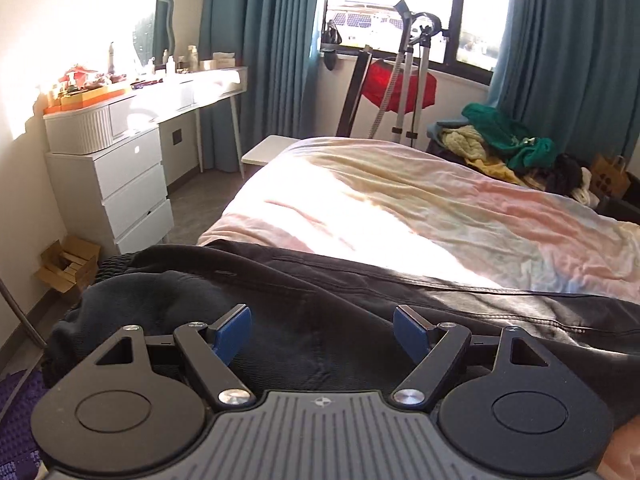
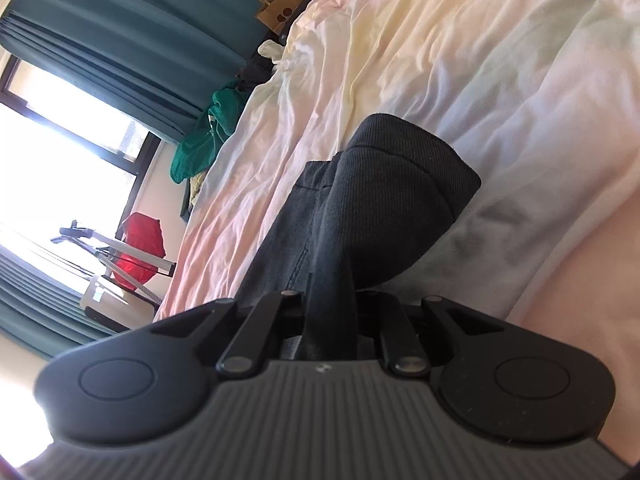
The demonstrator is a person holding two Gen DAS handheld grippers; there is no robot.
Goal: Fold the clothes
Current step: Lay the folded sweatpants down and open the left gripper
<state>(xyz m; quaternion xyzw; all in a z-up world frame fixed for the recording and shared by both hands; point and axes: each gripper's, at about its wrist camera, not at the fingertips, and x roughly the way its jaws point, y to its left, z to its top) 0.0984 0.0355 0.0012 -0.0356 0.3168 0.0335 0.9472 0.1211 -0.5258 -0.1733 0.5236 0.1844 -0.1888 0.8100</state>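
Right gripper pinching bunched fabric of black trousers, jaws nearly closed on cloth; left gripper hovering over same trousers, blue pads spread wide, nothing between them; trousers lying lengthwise along near edge of bed, elastic waistband hanging toward bed corner; judging fold barely begun, garment still rumpled; clothes pile waiting beyond bed, unfolded.

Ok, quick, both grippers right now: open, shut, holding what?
Left gripper: open, nothing held, above the dark trousers.
Right gripper: shut on the dark trousers.
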